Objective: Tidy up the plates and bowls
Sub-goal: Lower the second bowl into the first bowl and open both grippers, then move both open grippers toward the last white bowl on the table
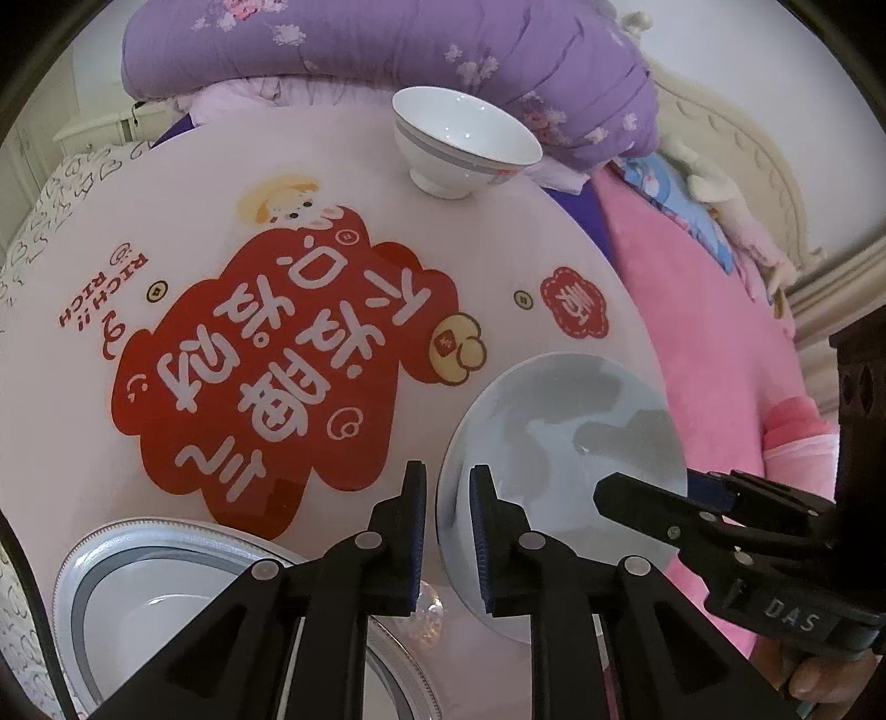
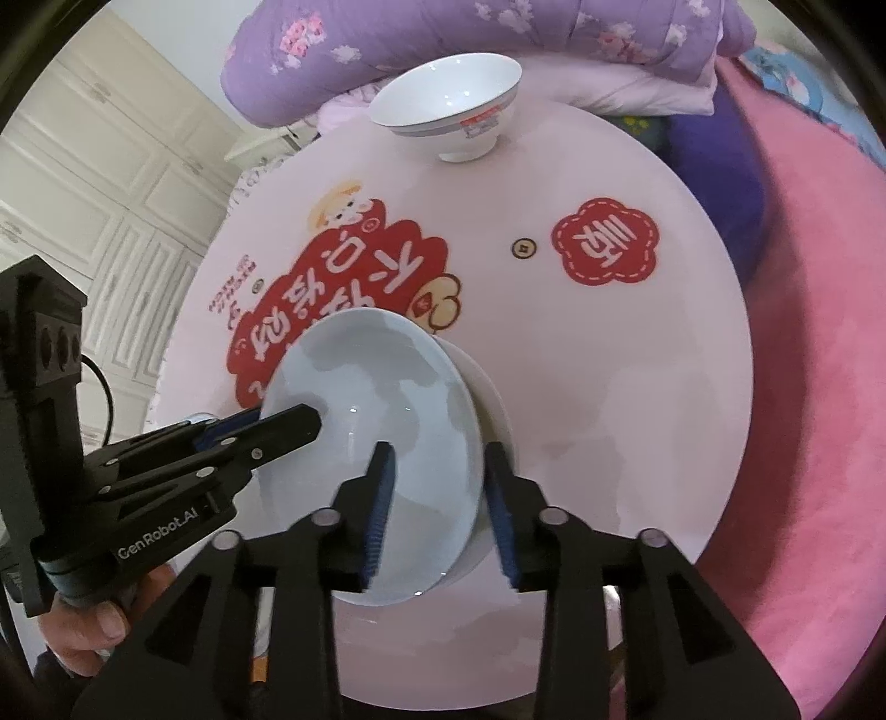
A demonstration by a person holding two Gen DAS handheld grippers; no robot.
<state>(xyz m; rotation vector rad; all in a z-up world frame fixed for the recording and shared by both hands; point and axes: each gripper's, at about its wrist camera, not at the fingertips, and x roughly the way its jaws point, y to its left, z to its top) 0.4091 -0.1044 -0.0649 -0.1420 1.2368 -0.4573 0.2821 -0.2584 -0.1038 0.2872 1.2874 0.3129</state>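
A plain white bowl (image 1: 565, 443) (image 2: 376, 443) is tilted on its side above the round pink table (image 2: 637, 387). My left gripper (image 1: 447, 531) pinches its left rim, and it also shows in the right wrist view (image 2: 288, 423). My right gripper (image 2: 437, 509) straddles the bowl's right rim with a gap at each finger; it shows in the left wrist view (image 1: 637, 493). A grey-rimmed plate (image 1: 155, 598) lies at the near left. A grey-banded white bowl (image 1: 462, 141) (image 2: 451, 108) stands upright at the far edge.
The table top carries a large red printed design (image 1: 277, 376). A purple floral quilt (image 1: 387, 50) lies behind the table and a pink blanket (image 2: 819, 387) to its right. White cabinets (image 2: 111, 194) stand at the left.
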